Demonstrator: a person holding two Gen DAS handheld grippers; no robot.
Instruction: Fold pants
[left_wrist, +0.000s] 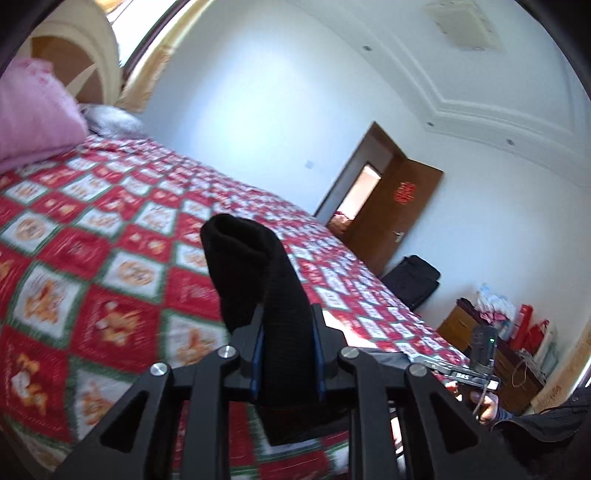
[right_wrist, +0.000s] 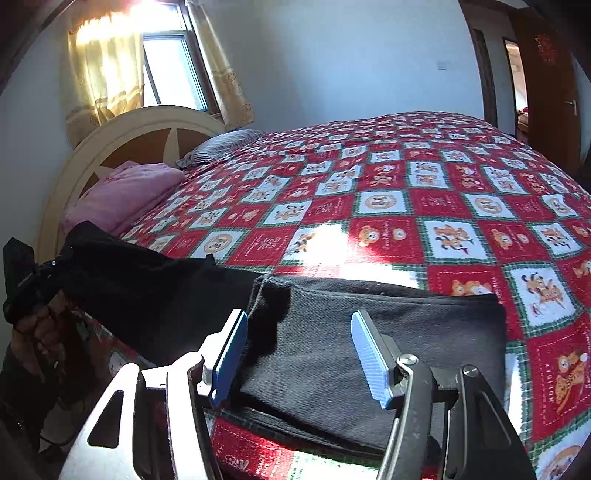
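The black pants (right_wrist: 369, 343) lie partly folded on the red patterned bedspread (right_wrist: 406, 206) near its front edge. My left gripper (left_wrist: 288, 354) is shut on one end of the pants (left_wrist: 258, 280) and holds it lifted above the bed; in the right wrist view that lifted part (right_wrist: 147, 288) stretches left toward the left gripper (right_wrist: 26, 280). My right gripper (right_wrist: 299, 350) is open just above the folded part, with its blue pads (right_wrist: 369, 358) apart and nothing between them. In the left wrist view the right gripper (left_wrist: 476, 369) sits at the bed's edge.
A pink folded blanket (right_wrist: 122, 195) and a grey pillow (right_wrist: 221, 146) lie at the headboard (right_wrist: 122, 140). A brown door (left_wrist: 391, 218) stands open beyond the bed. A black bag (left_wrist: 413, 277) and a cabinet with red bags (left_wrist: 517, 332) stand by the wall.
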